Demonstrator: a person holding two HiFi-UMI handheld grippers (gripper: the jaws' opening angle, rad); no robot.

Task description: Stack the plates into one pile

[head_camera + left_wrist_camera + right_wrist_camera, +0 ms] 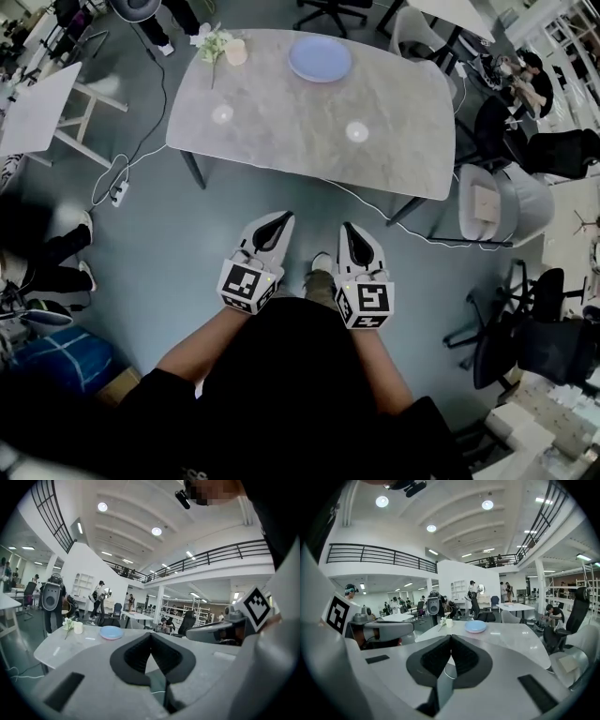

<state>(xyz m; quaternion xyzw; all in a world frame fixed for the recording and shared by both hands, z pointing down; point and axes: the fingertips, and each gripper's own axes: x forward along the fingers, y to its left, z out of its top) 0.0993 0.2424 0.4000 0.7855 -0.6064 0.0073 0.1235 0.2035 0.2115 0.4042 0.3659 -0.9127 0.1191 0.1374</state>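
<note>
Plates (320, 58) sit in what looks like one blue pile near the far edge of the marble counter (281, 131), well apart from the person, who stands back from it on the grey floor. Left gripper (273, 228) and right gripper (354, 238) are held side by side in front of the body, each with its jaws pressed together and nothing between them. Whether the pile holds every plate cannot be told from this far off. No loose plate shows on the counter, so the stacking appears done or nearly so.

Risks lie mostly in any return reach. The pile lies close to the far rim, and a push from a closed gripper could slide it off the slick stone. A pale cup (236, 52) and a sprig of flowers (214, 44) stand near it and could be tipped by a sweeping arm. On the floor a white cable (112, 169) loops beside the counter's left end, a trip hazard for anyone stepping round that side, and a grey chair (511, 202) crowds the right corner.
</note>
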